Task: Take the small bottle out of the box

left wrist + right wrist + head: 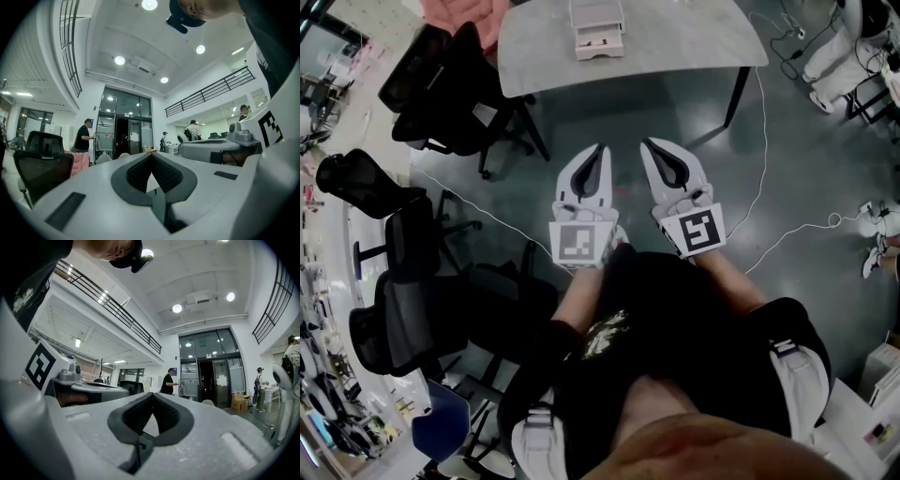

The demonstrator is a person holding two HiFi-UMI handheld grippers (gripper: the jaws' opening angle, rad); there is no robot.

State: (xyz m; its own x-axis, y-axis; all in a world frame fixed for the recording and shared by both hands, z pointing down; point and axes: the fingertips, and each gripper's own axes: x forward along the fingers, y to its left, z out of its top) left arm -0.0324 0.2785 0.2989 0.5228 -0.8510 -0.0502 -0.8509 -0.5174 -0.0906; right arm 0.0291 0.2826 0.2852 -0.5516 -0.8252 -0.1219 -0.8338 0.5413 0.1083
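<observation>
A pale box (598, 28) with its lid up sits on the grey table (675, 47) far ahead in the head view. No small bottle shows in any view. My left gripper (602, 147) and right gripper (645, 142) are held side by side over the dark floor, short of the table, pointing toward it. Both are shut with nothing between the jaws. In the left gripper view the left gripper (152, 154) has its tips touching, and the room lies beyond. The right gripper (152, 393) looks the same in its own view.
Black office chairs (455, 84) stand left of the table, more chairs (412, 309) along the left. A white cable (764, 178) loops over the floor at right. A table leg (736, 94) slants down. People stand far off near glass doors (119, 136).
</observation>
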